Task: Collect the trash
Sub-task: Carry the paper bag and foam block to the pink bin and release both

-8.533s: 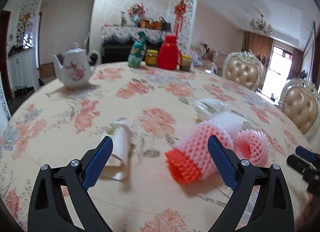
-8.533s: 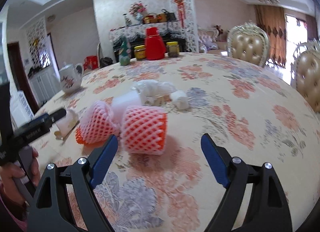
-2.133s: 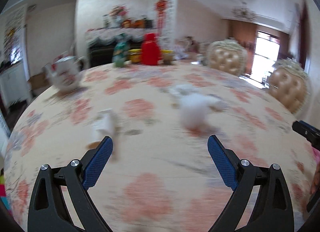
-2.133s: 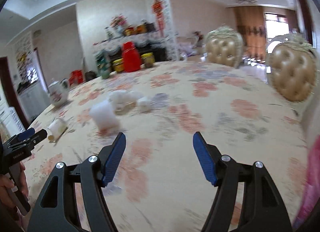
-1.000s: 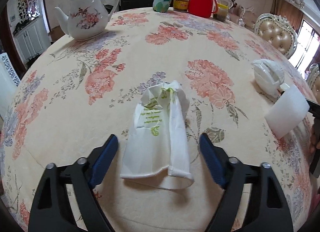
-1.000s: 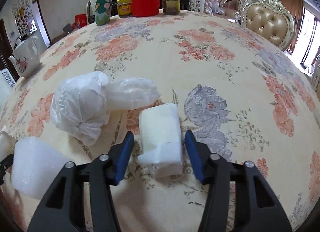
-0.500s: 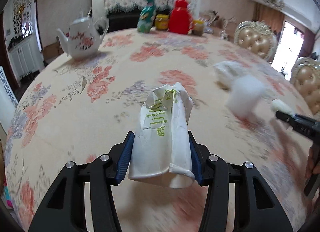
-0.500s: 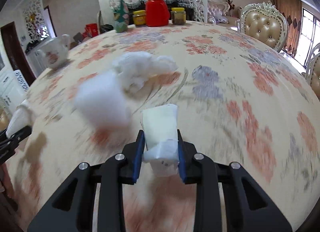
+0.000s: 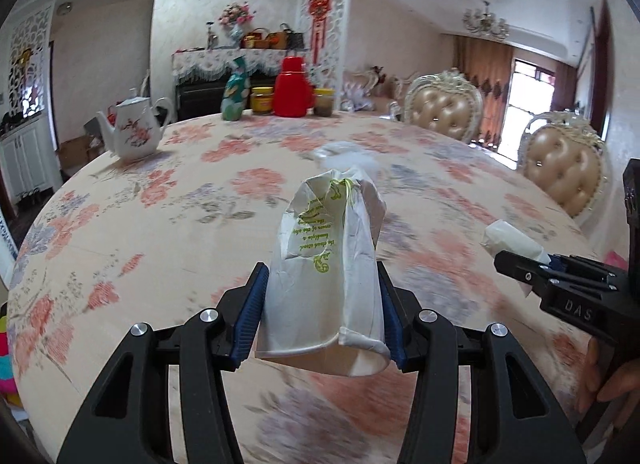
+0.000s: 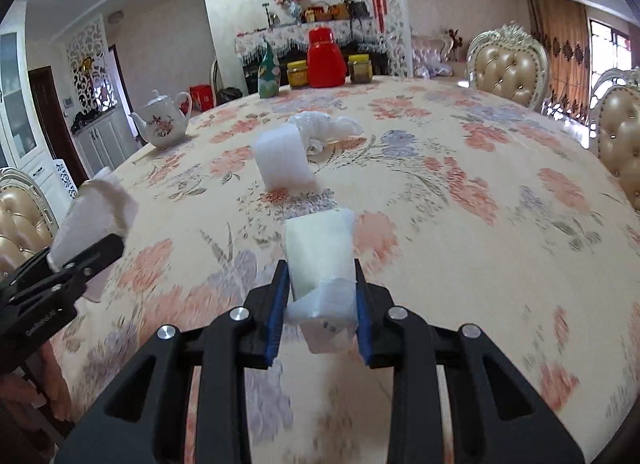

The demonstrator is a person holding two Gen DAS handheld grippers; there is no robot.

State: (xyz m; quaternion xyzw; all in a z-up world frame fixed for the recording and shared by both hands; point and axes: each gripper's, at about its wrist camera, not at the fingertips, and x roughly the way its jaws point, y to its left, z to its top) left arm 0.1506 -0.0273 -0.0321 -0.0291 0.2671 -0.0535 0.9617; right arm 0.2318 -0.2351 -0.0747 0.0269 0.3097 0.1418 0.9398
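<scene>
Floral table (image 10: 460, 192): foam block (image 10: 283, 162) in right view only; left gripper (image 9: 322, 318) clamping paper cup (image 9: 326, 276), right gripper (image 10: 318, 314) clamping foam wrap (image 10: 322, 264).

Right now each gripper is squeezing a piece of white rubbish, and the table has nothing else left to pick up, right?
Not quite. The left gripper grips the crumpled paper cup and the right gripper the small white wrapper, but the right wrist view shows a white foam piece and a crumpled plastic bag on the table.

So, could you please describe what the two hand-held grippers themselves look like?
Each hand-held gripper, left and right, has black, angular plastic arms with cut-out openings and silver pivot screws. The fingers carry ribbed blue pads. White lettering marks the black side of each body, too small to read reliably. No cables or sleeves show.
</scene>
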